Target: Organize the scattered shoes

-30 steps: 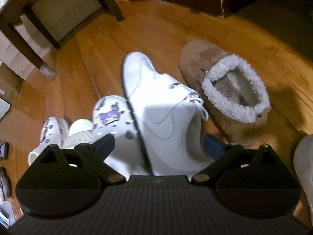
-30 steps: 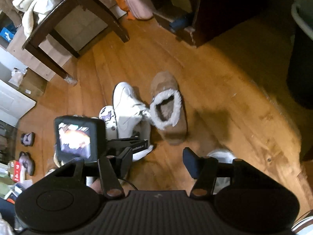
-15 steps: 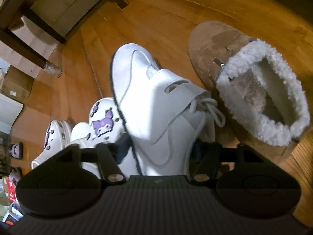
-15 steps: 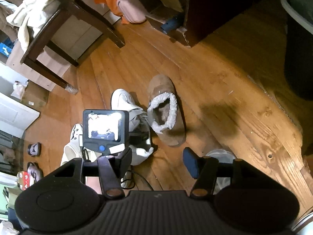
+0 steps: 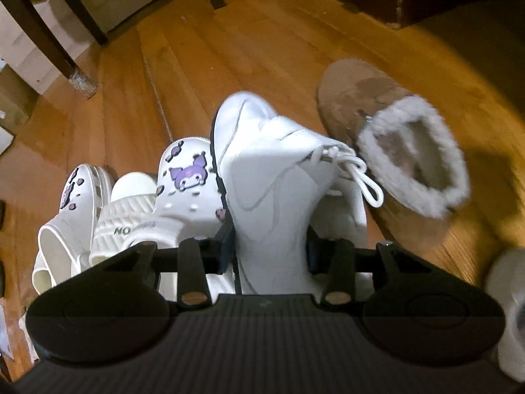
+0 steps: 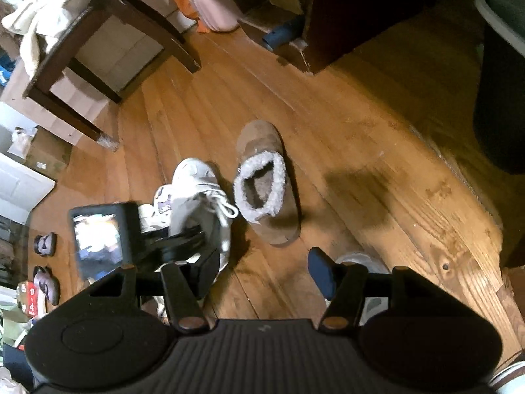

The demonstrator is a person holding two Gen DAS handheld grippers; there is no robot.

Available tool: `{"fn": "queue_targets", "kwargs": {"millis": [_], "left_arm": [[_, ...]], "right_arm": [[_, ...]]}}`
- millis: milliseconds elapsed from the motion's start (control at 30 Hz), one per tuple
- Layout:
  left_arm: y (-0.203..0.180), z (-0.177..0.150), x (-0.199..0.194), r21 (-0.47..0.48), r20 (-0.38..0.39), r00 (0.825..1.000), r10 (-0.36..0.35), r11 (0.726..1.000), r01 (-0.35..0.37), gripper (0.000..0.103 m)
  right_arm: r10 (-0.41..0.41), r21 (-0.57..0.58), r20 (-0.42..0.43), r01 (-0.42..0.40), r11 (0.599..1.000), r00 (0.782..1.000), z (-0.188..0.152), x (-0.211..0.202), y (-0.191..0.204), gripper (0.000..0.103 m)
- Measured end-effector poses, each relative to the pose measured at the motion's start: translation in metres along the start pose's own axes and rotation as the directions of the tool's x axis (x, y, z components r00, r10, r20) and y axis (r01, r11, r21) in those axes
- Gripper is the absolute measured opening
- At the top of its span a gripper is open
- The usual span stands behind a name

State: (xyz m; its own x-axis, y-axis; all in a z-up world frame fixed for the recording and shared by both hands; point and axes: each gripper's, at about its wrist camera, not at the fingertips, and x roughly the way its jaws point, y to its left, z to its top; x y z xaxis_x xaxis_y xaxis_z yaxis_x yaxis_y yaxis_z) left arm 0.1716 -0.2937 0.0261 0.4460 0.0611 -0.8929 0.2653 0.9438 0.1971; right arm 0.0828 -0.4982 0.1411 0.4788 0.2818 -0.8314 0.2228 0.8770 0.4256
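My left gripper [image 5: 269, 249] is shut on the heel of a white high-top sneaker [image 5: 279, 180], which tilts up off the wooden floor. Right of it lies a brown fleece-lined slipper [image 5: 393, 151]. To its left sit white clogs with purple charms [image 5: 187, 177] and a white slide [image 5: 128, 210]. In the right wrist view the left gripper [image 6: 183, 239] with its small screen grips the same sneaker [image 6: 197, 197] beside the slipper [image 6: 265, 184]. My right gripper [image 6: 265, 269] hangs open above bare floor, with another white shoe [image 6: 361, 259] partly hidden behind its right finger.
A dark wooden table [image 6: 108, 32] with cardboard boxes under it stands at the back left. A dark cabinet [image 6: 361, 10] stands at the back. Two small purple shoes [image 6: 46, 262] lie far left. A dark bin [image 6: 502, 82] is at the right.
The left gripper's jaws have narrowed around the white sneaker's heel and the sneaker has tipped up and shifted. The right gripper has stayed open, hovering in nearly the same place.
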Motion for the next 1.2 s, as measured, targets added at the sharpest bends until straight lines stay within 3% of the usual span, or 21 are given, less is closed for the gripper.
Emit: {"fn": "queue_targets", "kwargs": {"millis": [267,500,633,700,733,800,900,933,1067,1100,1200], "left_arm": [[0.000,-0.075,-0.059,-0.013,-0.008,0.995,-0.102,0.995,0.101,0.039],[0.015,-0.131,-0.080,-0.189,-0.096,0.972,-0.215,0.963,0.194,0.039],[0.028,-0.157,-0.083,-0.287,-0.151,0.951,-0.271,0.932,0.220,0.039],[0.034,-0.170,-0.084,-0.336,-0.176,0.937,-0.301,0.913,0.230,0.046],[0.037,-0.176,-0.084,-0.360,-0.187,0.930,-0.316,0.903,0.234,0.055],[0.049,-0.192,-0.091,-0.406,-0.193,0.923,-0.334,0.883,0.235,0.067],[0.074,-0.221,-0.100,-0.529,-0.181,0.909,-0.375,0.817,0.232,0.070],[0.081,-0.229,-0.101,-0.565,-0.176,0.903,-0.393,0.791,0.234,0.070],[0.098,-0.242,-0.092,-0.704,-0.108,0.843,-0.526,0.640,0.309,0.072],[0.098,-0.240,-0.091,-0.717,-0.086,0.837,-0.541,0.617,0.325,0.073],[0.090,-0.232,-0.089,-0.692,-0.073,0.840,-0.538,0.634,0.346,0.083]], "right_arm": [[0.029,-0.029,-0.058,-0.031,0.999,0.998,-0.001,0.022,0.010,0.061],[-0.004,-0.175,-0.146,-0.022,0.984,0.989,-0.008,0.040,0.025,0.061],[0.004,-0.266,-0.217,-0.063,0.962,0.976,-0.019,0.054,0.038,0.061],[0.012,-0.320,-0.250,-0.094,0.943,0.968,-0.027,0.060,0.046,0.061],[0.018,-0.365,-0.265,-0.118,0.923,0.964,-0.033,0.063,0.052,0.061],[0.031,-0.472,-0.291,-0.171,0.865,0.956,-0.047,0.066,0.064,0.061],[0.072,-0.659,-0.326,-0.281,0.697,0.943,-0.076,0.063,0.084,0.061],[0.086,-0.725,-0.337,-0.317,0.611,0.937,-0.089,0.061,0.093,0.061],[0.095,-0.842,-0.380,-0.387,0.376,0.920,-0.127,0.060,0.122,0.060],[0.068,-0.863,-0.384,-0.385,0.328,0.921,-0.139,0.066,0.131,0.060],[0.028,-0.895,-0.369,-0.364,0.258,0.929,-0.156,0.076,0.144,0.060]]}}
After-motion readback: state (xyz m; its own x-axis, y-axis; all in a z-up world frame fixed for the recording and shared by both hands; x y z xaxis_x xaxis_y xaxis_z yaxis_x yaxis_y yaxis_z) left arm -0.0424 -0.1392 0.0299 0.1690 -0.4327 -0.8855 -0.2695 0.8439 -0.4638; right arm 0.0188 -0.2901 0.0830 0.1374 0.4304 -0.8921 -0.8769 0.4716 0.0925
